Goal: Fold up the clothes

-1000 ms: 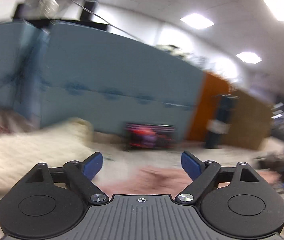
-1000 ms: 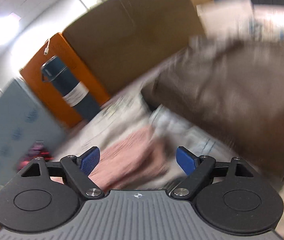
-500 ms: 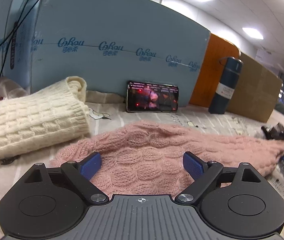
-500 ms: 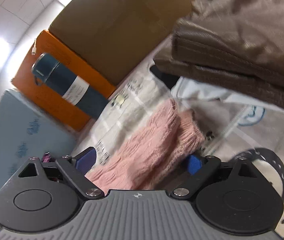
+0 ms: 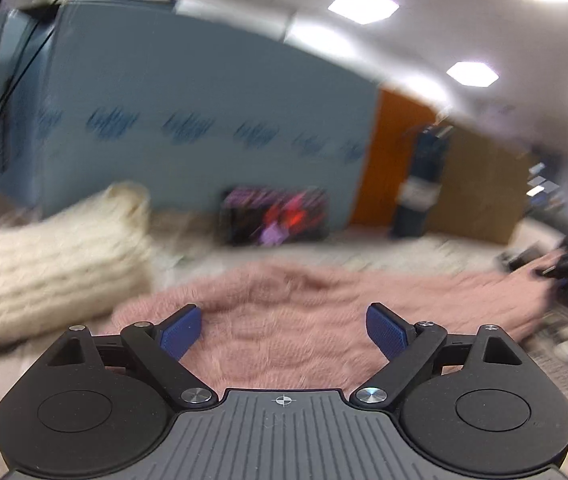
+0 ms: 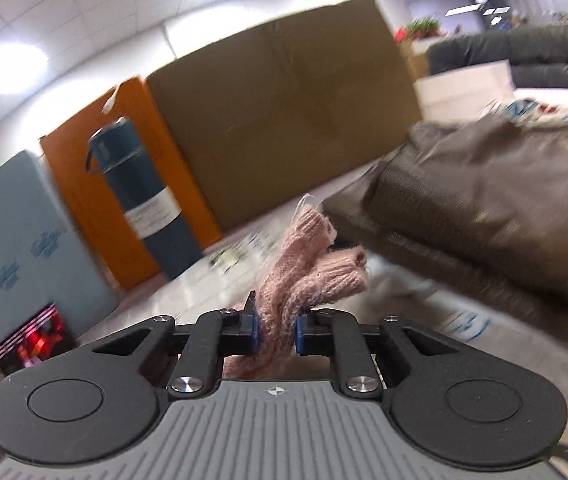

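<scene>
right claw (image 6: 276, 334) now clamps pink sweater (image 6: 308, 264) | left view blurred

Left tongs (image 5: 283, 330) spread wide above pink sweater (image 5: 304, 312), cream knit (image 5: 44, 264) beside

Bright overhead ceiling panels (image 5: 363, 5) glare white; both fisheye views show motion blur and curved edges.

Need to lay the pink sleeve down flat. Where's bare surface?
Bare sheet lies between the pink sweater and the phone, running right toward the bottle. Crowded: cream knit on the left, brown clothes on the right.
</scene>
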`<act>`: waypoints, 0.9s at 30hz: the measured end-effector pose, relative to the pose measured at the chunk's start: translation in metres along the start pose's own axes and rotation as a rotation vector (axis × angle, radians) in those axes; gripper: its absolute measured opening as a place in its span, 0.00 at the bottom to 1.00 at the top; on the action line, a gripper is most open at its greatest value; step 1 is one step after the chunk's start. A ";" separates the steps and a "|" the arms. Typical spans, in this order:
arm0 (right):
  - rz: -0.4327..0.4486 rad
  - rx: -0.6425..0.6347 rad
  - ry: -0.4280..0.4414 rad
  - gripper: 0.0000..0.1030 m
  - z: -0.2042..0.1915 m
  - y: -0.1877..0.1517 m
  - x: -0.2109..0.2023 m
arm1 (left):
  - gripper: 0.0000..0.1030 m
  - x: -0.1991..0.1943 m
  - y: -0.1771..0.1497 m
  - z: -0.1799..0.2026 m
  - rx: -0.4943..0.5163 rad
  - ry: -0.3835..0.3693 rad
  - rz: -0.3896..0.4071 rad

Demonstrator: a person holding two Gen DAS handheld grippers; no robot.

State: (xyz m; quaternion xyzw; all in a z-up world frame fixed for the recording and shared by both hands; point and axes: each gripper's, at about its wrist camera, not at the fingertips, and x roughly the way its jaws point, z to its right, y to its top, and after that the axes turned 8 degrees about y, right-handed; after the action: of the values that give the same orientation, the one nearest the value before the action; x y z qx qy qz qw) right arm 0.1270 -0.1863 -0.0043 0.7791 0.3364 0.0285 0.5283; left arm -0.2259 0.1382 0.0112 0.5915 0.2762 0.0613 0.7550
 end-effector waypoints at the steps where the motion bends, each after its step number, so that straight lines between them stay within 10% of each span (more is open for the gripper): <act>1: 0.018 -0.010 -0.034 0.14 0.001 0.001 -0.002 | 0.89 -0.003 0.001 0.001 0.001 0.001 0.019; 6: 0.040 0.021 0.039 0.14 -0.002 0.005 -0.010 | 0.89 0.013 0.001 0.001 0.046 0.258 -0.062; 13: -0.047 0.028 0.389 0.14 -0.045 0.005 -0.022 | 0.90 0.011 0.001 -0.005 0.002 0.202 -0.065; 22: -0.283 -0.138 0.542 0.18 -0.117 -0.041 -0.001 | 0.90 0.009 0.001 -0.008 -0.026 0.168 -0.061; 27: -0.333 -0.256 0.572 0.59 -0.140 -0.067 -0.003 | 0.90 0.007 0.001 -0.008 -0.034 0.159 -0.056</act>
State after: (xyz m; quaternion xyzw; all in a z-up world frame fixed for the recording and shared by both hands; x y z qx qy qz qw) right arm 0.0357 -0.0614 0.0016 0.6014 0.5867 0.2010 0.5036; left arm -0.2234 0.1482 0.0083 0.5639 0.3508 0.0916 0.7421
